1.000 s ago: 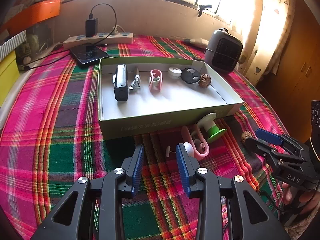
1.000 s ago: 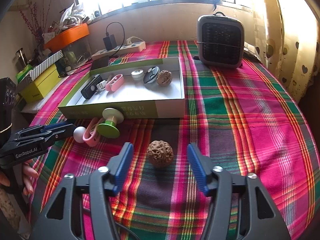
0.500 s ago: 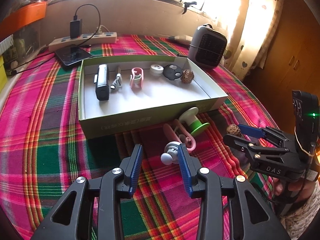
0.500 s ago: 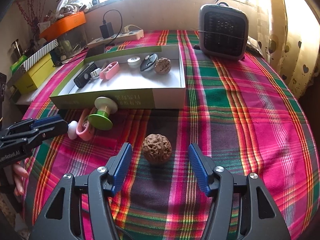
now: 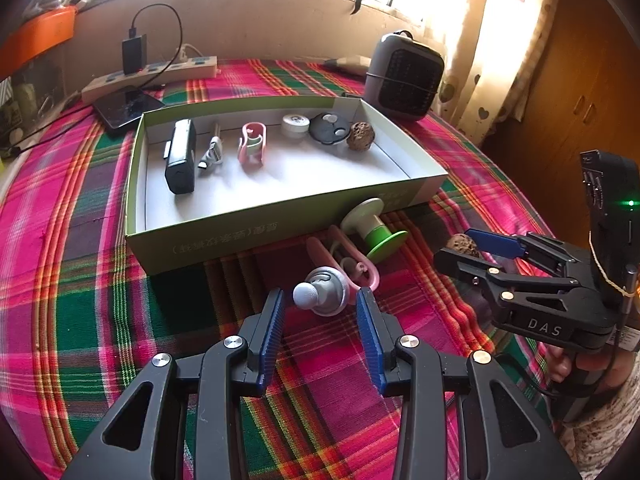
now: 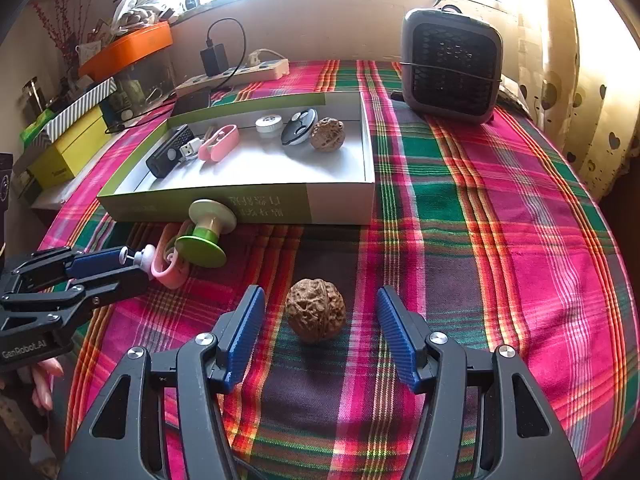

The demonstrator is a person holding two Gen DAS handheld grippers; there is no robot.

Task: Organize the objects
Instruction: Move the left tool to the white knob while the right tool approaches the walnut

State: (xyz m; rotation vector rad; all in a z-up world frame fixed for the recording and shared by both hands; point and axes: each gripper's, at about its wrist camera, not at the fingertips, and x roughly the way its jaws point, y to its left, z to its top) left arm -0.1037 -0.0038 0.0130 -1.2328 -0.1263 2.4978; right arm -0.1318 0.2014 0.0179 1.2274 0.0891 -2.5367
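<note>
A grey-white round knob (image 5: 320, 294) lies on the plaid cloth between the tips of my left gripper (image 5: 320, 300), which is open, its pads clear of the knob. Just behind it are a pink clip (image 5: 352, 260) and a green and white spool (image 5: 372, 228). A brown walnut (image 6: 316, 310) sits between the fingers of my right gripper (image 6: 320, 312); its jaws are closing and the pads stand off it on both sides. The shallow green box (image 6: 160, 204) holds a black device, a USB plug, a pink clip, a white disc, a key fob and a second walnut (image 6: 328, 134).
A grey heater (image 6: 452, 64) stands at the back right beside the curtain. Behind the box lie a power strip (image 5: 152, 76) and a dark phone (image 5: 128, 108). Yellow boxes (image 6: 68, 152) are stacked at the left edge. A hand holds each gripper.
My left gripper swung right and closed in, so the knob now sits between its wider-set tips. My right gripper came nearer the walnut and its jaws narrowed a little.
</note>
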